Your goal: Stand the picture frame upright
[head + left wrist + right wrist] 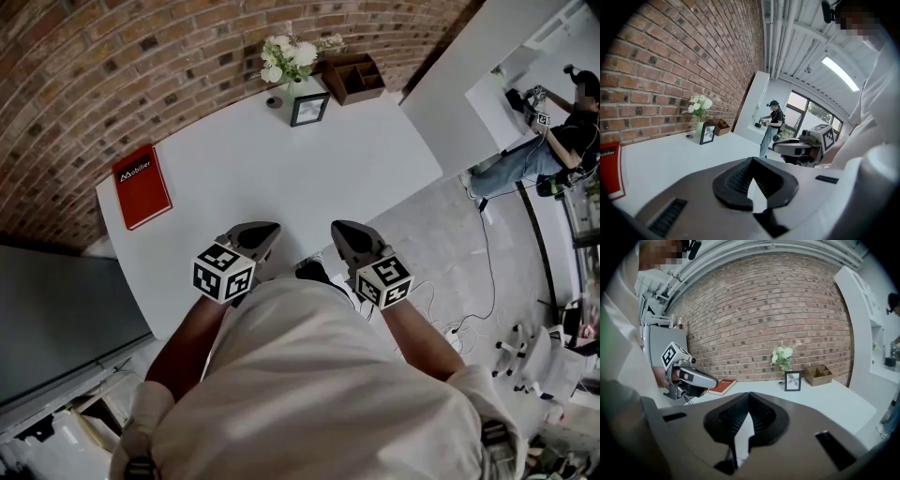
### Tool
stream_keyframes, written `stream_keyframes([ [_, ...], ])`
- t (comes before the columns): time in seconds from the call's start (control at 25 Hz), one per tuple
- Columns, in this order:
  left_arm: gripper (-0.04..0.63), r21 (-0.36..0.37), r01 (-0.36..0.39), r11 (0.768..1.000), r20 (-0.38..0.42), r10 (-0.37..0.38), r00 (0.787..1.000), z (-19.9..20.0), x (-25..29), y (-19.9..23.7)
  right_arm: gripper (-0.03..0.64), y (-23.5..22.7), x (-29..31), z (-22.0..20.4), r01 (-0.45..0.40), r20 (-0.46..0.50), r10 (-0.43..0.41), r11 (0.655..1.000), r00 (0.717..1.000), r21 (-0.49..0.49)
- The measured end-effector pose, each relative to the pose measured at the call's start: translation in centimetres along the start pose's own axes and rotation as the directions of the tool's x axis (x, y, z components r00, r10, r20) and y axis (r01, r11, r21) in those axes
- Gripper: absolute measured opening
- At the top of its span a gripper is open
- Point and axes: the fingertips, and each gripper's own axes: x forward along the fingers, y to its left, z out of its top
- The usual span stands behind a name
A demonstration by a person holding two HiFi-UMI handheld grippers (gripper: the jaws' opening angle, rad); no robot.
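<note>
The picture frame (pixel 309 109) stands upright at the far end of the white table (pixel 281 187), just beside the vase of white flowers (pixel 291 58), with a wooden organiser (pixel 354 77) near it against the brick wall. A red book (pixel 142 186) lies flat at the table's left edge. The left gripper (pixel 262 232) and right gripper (pixel 343 231) are side by side over the near edge, well apart from the frame, jaws together and empty.

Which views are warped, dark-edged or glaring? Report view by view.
Head view: mild bowing of the table edges, even light. Left gripper view: black fisheye corners, ceiling light blown out. Right gripper view: brick wall bulges, corners dark, picture frame sharp.
</note>
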Motion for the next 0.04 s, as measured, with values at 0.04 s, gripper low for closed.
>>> stream_keyframes([
  [0.04, -0.005, -0.001, 0.0, 1.0, 0.0, 0.0, 1.0, -0.02, 0.08, 0.06, 0.005, -0.07, 0.05, -0.01, -0.001, -0.001, 0.001, 1.0, 1.0, -0.001],
])
